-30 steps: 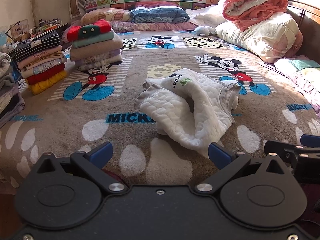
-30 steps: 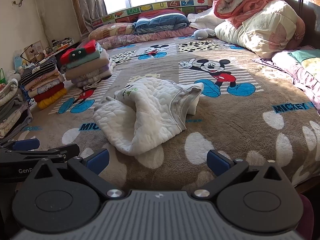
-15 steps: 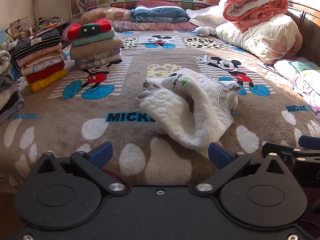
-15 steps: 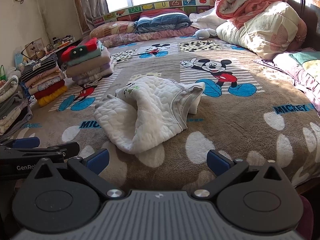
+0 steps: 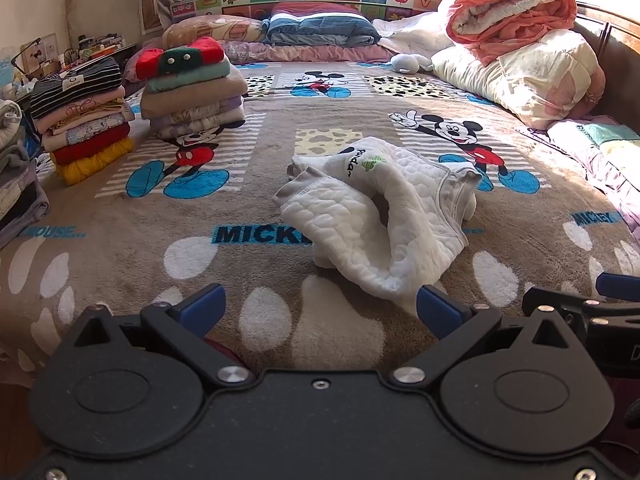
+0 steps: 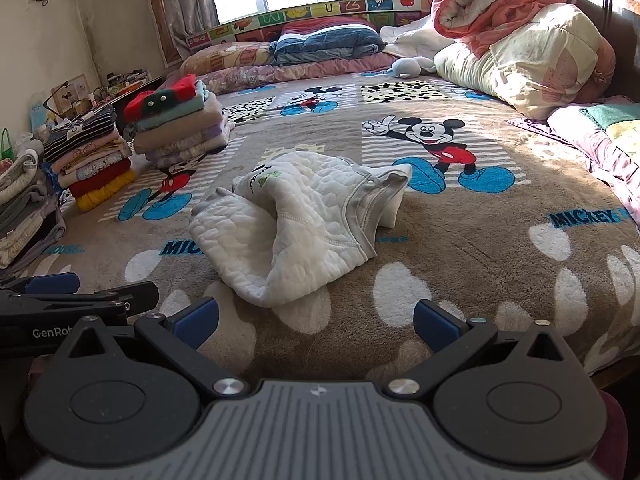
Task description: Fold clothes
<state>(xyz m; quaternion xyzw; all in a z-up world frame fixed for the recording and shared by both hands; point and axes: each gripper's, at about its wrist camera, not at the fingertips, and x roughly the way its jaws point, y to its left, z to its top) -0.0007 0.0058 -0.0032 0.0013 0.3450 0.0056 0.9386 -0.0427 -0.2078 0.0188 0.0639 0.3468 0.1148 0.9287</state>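
Observation:
A crumpled white quilted garment [image 5: 384, 216] lies in a heap on the brown Mickey Mouse blanket [image 5: 160, 248], in the middle of the bed; it also shows in the right wrist view [image 6: 296, 220]. My left gripper [image 5: 320, 312] is open and empty, just short of the garment's near edge. My right gripper [image 6: 316, 320] is open and empty, also just short of the garment. The right gripper shows at the right edge of the left wrist view [image 5: 592, 312], and the left gripper at the left edge of the right wrist view [image 6: 76, 296].
Stacks of folded clothes stand at the left: one topped by a red and green piece [image 5: 192, 88], one topped by a striped piece [image 5: 80, 116], and more at the far left edge [image 6: 24, 208]. Pillows [image 5: 320, 28] and rolled quilts [image 5: 516, 44] fill the back and right.
Both grippers have crept slightly forward toward the garment. The garment has not moved and both grippers stay open.

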